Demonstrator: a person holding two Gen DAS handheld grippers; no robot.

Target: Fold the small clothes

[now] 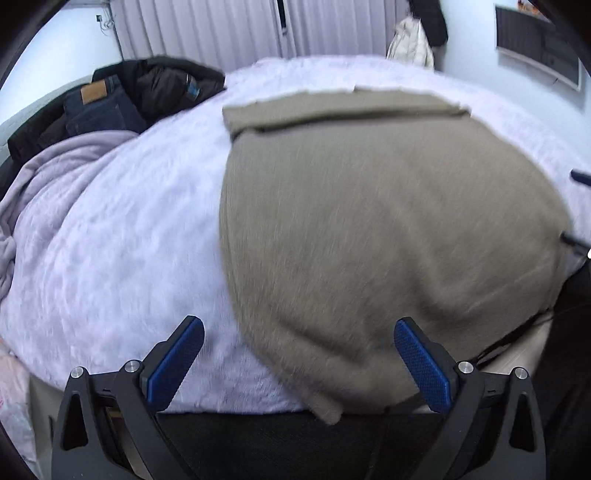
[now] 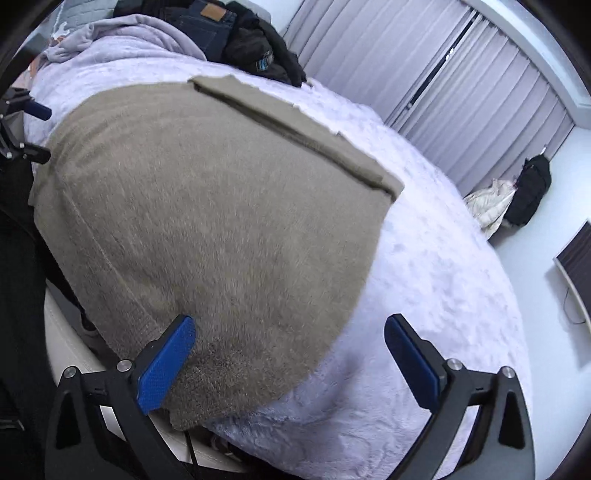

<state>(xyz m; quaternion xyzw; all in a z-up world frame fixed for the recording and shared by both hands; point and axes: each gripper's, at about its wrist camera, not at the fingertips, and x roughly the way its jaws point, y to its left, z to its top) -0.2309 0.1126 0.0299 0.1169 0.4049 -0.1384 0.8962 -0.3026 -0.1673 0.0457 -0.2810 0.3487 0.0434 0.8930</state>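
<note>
Taupe knitted garment (image 1: 369, 221) is lying flat on the pale lilac fleece-covered bed (image 1: 129, 240); left hand-held gripper (image 1: 299, 362) and right hand-held gripper (image 2: 290, 360) are hovering above its near edge, jaws spread wide, gripping nothing.

the garment (image 1: 369, 229) lies flat on the bed (image 1: 129, 240), its near edge hanging over the bed's front edge. a folded strip runs along its far end. the left tool (image 1: 299, 363) hovers over the garment's near left corner, the right tool (image 2: 290, 363) over its near right corner. a pile of clothes (image 1: 122, 99) sits at the bed's far left, before the blinds (image 1: 221, 29).
</note>
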